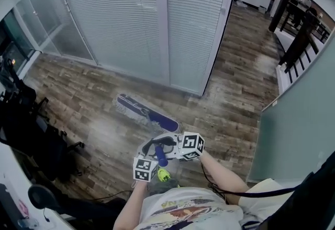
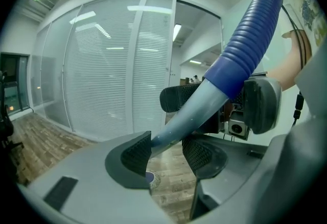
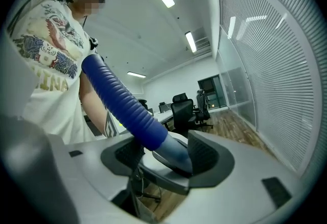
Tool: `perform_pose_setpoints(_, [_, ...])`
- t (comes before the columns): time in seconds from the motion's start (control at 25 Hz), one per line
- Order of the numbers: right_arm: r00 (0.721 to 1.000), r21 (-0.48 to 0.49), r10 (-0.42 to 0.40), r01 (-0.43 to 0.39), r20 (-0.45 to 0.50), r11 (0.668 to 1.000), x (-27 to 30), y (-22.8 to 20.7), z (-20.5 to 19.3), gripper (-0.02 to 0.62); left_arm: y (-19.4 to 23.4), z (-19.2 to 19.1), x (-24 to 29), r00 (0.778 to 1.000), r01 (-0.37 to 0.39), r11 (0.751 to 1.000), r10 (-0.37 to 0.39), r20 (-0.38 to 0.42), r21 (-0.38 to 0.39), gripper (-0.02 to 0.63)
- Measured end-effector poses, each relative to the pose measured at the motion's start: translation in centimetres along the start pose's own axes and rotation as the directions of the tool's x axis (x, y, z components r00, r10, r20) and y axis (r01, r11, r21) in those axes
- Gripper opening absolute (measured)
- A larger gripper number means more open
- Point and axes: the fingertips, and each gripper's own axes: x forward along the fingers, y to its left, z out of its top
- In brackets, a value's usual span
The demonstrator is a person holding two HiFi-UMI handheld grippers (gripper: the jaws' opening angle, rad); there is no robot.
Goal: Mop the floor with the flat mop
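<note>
The flat mop's mop head lies flat on the wooden floor, just in front of a glass partition with shut blinds. In the head view its long axis runs on a slant from upper left to lower right. The handle rises from it steeply toward the person, so it looks very short from above.

Both claws are clamped on the handle, close together. The left claw sits nearer the person and the right claw just beyond it.

The left gripper view looks along the left claw toward the blinds. The pale grey shaft passes between its ribbed pads, and the blue ribbed grip climbs to the upper right. The right claw's dark pad shows gripping higher up. A scrap of the mop head shows far below, between the jaws.

The right gripper view faces back the other way. The right claw is closed where the blue grip meets the shaft. Behind it are the person's printed T-shirt, ceiling strip lights, and office chairs at worktops.

From the head, black office chairs crowd the left edge, and a pale partition closes the right.
</note>
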Motion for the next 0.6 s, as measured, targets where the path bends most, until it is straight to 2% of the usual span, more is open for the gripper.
perform_pose_setpoints(0.24, [0.999, -0.010, -0.012, 0.012, -0.035, 1.000, 1.7, -6.0, 1.2, 0.249, 5.2, 1.6, 3.2, 0.999, 0.035, 0.999, -0.035, -0.006, 0.020, 0.171])
perform_pose_setpoints(0.48, [0.994, -0.030, -0.047, 0.045, -0.100, 0.999, 3.3, -11.3, 0.6, 0.249, 9.8, 1.6, 6.5, 0.995, 0.074, 0.995, -0.070, -0.067, 0.063, 0.176])
perform_pose_setpoints(0.6, [0.995, -0.017, -0.067, 0.065, -0.078, 0.998, 3.8, -14.4, 1.5, 0.249, 12.3, 2.7, 8.3, 0.996, 0.077, 0.995, -0.074, -0.048, 0.059, 0.176])
